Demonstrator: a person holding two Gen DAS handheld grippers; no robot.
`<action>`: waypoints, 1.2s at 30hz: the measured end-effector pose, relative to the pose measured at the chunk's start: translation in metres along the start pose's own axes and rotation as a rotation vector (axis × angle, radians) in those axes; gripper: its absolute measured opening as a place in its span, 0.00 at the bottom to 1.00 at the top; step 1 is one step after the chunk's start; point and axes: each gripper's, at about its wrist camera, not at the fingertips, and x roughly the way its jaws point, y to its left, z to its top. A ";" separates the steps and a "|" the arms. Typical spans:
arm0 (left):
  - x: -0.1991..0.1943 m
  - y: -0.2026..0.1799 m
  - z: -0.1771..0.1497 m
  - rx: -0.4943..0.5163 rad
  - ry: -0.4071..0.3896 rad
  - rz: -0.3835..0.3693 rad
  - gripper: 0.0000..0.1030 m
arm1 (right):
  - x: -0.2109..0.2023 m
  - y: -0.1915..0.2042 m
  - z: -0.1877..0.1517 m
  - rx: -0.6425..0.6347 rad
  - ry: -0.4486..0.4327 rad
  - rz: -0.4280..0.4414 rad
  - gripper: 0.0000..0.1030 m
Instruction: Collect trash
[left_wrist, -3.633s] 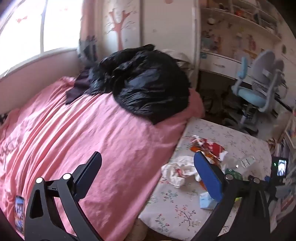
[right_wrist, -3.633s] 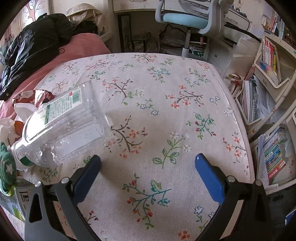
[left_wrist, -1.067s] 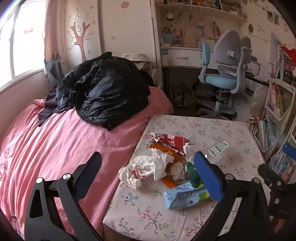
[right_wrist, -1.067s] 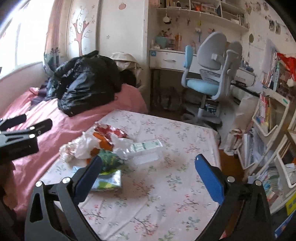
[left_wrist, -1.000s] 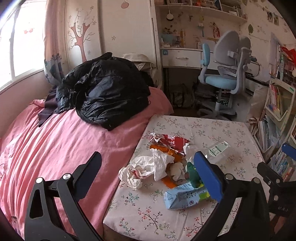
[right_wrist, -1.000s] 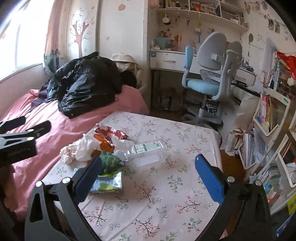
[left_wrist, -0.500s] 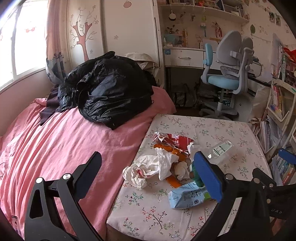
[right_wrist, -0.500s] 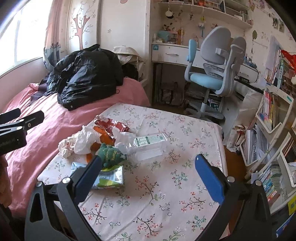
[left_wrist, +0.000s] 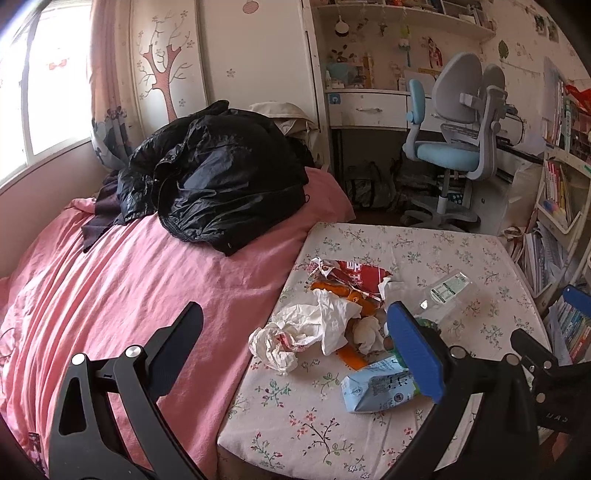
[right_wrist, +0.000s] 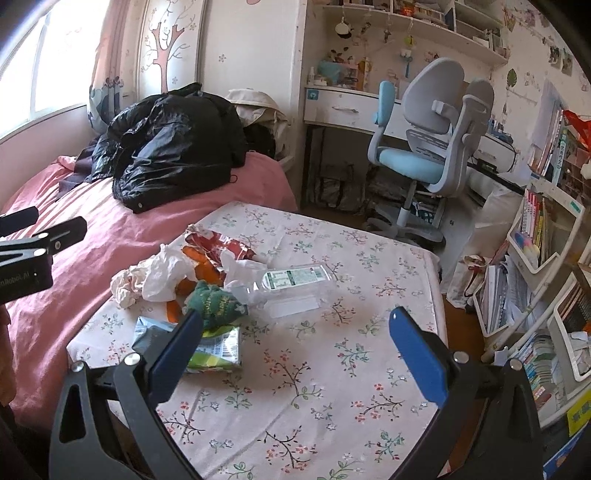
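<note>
Here, both hand-held grippers, left (left_wrist: 295, 347) and right (right_wrist: 295, 339), jaws apart, above trash pile (right_wrist: 207, 280) on table (right_wrist: 332, 387).

"nRobot. AI" on left claw (right_wrist: 24, 275)

— Where is the tabletop (right_wrist: 332, 387) bare?
— Its near half and right side, up to the far edge.
— What blocks the way?
— The trash pile (right_wrist: 207, 273) on the left half, the clear bottle (right_wrist: 291, 286) jutting toward the middle, and bookshelves (right_wrist: 546, 258) close on the right.
</note>
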 end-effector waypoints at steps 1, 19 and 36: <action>0.000 0.000 0.000 0.004 0.001 0.000 0.93 | 0.000 0.000 0.000 -0.002 0.001 -0.002 0.94; 0.001 -0.009 -0.004 0.030 0.012 -0.004 0.93 | 0.000 0.006 0.000 -0.034 -0.002 -0.010 0.94; 0.005 -0.006 -0.006 0.032 0.028 0.002 0.93 | 0.001 0.005 -0.001 -0.033 0.001 -0.006 0.94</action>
